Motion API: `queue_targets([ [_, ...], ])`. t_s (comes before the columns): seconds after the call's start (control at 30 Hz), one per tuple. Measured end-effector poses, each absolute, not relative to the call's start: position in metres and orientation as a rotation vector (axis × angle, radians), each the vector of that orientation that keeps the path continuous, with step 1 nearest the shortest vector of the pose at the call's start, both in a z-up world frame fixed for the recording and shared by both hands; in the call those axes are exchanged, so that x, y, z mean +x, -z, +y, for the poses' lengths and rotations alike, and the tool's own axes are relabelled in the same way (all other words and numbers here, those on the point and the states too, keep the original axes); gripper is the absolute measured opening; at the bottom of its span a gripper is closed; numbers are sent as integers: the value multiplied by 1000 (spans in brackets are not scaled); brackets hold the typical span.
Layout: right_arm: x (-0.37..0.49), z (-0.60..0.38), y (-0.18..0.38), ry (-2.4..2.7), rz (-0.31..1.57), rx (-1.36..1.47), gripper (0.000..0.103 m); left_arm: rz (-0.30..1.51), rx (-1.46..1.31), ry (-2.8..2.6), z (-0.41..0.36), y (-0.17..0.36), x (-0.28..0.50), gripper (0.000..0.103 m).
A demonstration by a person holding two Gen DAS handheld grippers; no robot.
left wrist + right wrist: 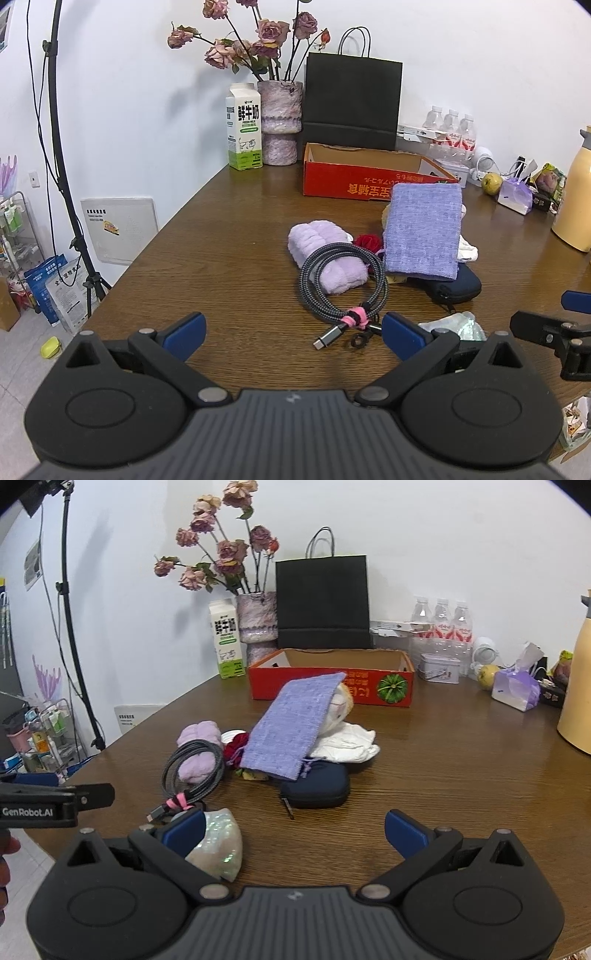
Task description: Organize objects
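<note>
- Your left gripper [293, 334] and right gripper [295, 830] both sit spread wide, holding nothing.
- Left one's side reads "GenRobot.AI".
- Milk carton [244, 127] says "FRESH MILK".

Ahead of the left gripper's [293, 338] spread jaws lies the cable [341, 282], its plug nearest the right jaw. The cable rests on a roll [325, 254]. Right of these, a cloth [423, 230] covers a pouch [452, 284]. Beyond stands the box [369, 175], with carton [244, 127], vase [279, 122] and bag [352, 96] behind. A shell [219, 843] lies just beside the right gripper's [295, 834] left jaw.
</note>
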State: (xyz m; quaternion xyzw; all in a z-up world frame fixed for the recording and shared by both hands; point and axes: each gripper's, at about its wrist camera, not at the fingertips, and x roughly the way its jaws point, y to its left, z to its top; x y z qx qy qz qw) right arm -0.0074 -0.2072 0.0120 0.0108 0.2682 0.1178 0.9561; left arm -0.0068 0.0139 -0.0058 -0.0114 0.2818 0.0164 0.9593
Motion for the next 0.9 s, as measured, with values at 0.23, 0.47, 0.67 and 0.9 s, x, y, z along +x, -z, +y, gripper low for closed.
queue_targets([
  [0.23,1,-186,0,-295,572,-2,103,583,-39,-61,29,15,-4,103],
  [0.47,12,-166,9,-341,598,-19,103,593,-59,-82,46,22,-1,103],
  [0.67,22,-152,21,-377,633,-30,94,606,-74,-91,57,29,3,103],
  [0.9,32,-145,31,-417,674,-32,60,629,-86,-94,63,34,12,103],
])
